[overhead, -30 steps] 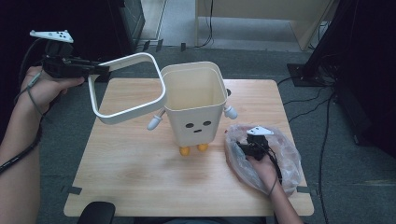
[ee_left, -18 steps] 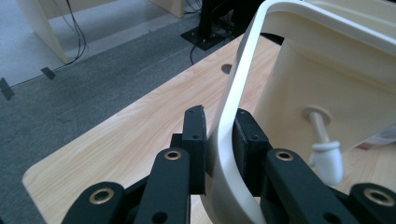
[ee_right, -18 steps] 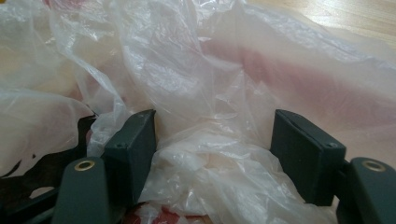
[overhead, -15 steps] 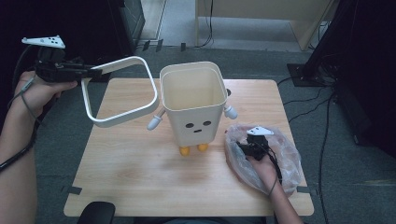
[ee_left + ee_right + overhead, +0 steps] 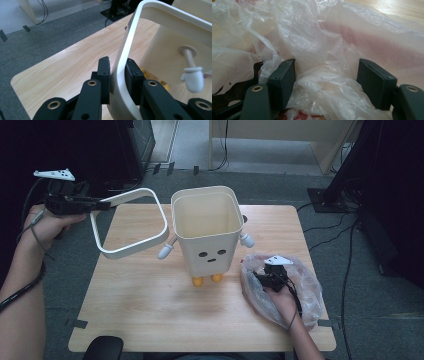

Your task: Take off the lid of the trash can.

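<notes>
A cream bin [image 5: 207,227] with a face, mitten arms and orange feet stands upright in the middle of the wooden table [image 5: 140,310]. My left gripper [image 5: 102,205] is shut on a white square ring [image 5: 135,246] and holds it tilted above the table's left part, just left of the bin. In the left gripper view both pads [image 5: 103,72] clamp the ring's band [image 5: 130,35], with the bin wall [image 5: 162,57] and a white mitten [image 5: 192,77] behind. My right gripper [image 5: 262,276] rests in a crumpled clear plastic bag [image 5: 305,285]; its jaws [image 5: 327,75] stand open with loose plastic [image 5: 319,45] bunched between them.
Grey carpet surrounds the table. Cables [image 5: 345,240] and a dark stand base [image 5: 325,197] lie at the right, and a wooden desk leg [image 5: 330,155] stands behind. The table's front left is bare wood. A black round object [image 5: 102,349] sits at the near table edge.
My left gripper has sunk and shifted slightly left, carrying the white ring lower toward the table and away from the bin's rim. The right hand and the bag have stayed still.
</notes>
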